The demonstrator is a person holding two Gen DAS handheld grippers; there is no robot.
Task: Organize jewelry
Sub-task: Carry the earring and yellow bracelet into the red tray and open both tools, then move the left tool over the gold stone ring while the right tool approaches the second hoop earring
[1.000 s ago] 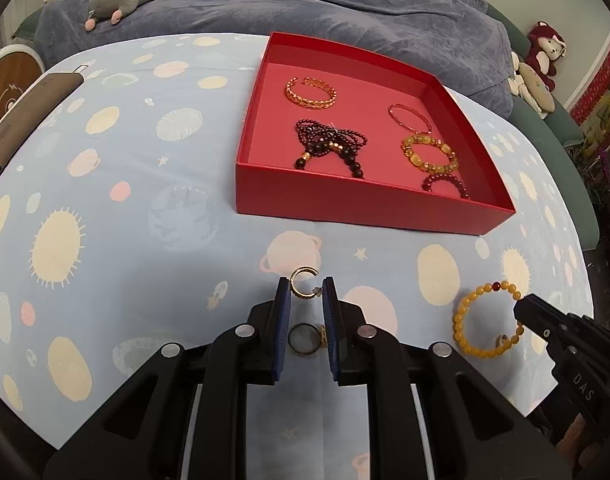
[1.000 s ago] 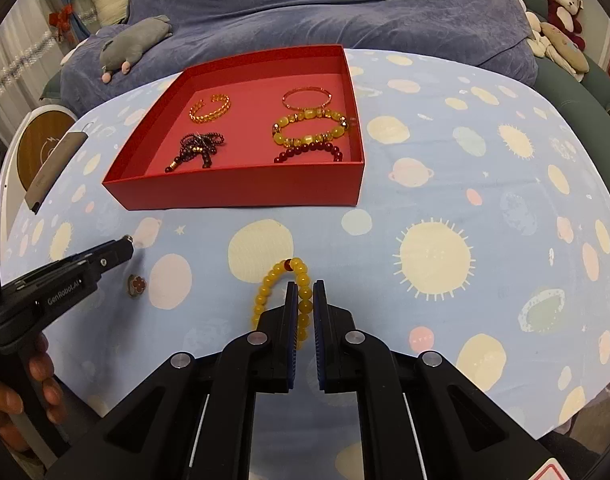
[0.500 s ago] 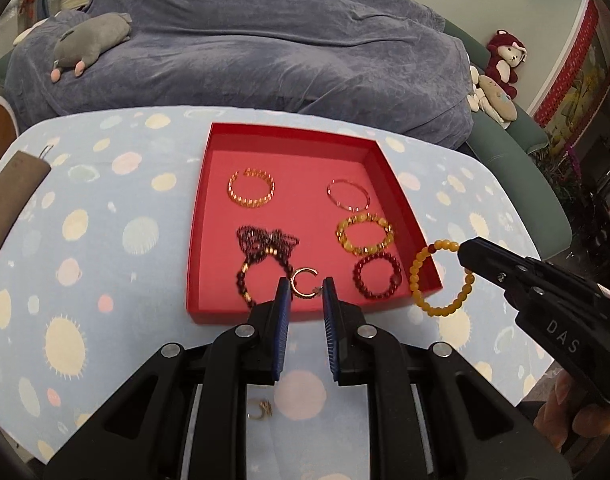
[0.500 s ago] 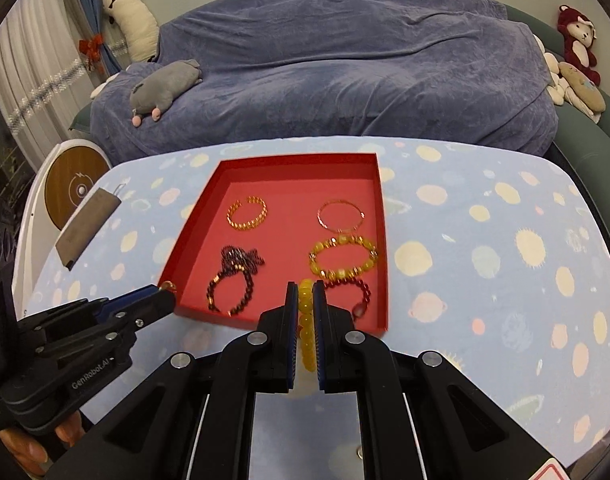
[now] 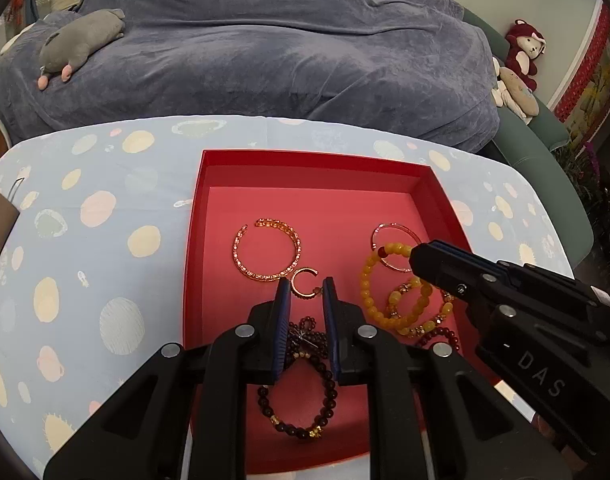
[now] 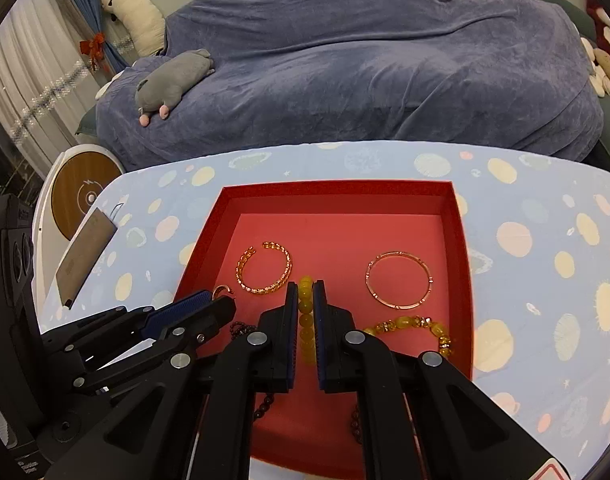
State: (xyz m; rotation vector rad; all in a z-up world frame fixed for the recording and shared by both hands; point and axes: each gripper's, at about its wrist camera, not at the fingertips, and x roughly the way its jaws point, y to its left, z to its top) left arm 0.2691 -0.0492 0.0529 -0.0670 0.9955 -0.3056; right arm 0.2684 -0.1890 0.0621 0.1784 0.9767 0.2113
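Over the red tray, the left gripper pinches a small, stiff ring; the right gripper clenches the limp yellow bead bracelet by its strand.

Grey plush toy on blue blanket

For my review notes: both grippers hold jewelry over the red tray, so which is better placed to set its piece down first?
Left, probably. The left gripper holds its small gold ring over bare red tray floor; the right gripper's yellow bead bracelet hangs above other bracelets.
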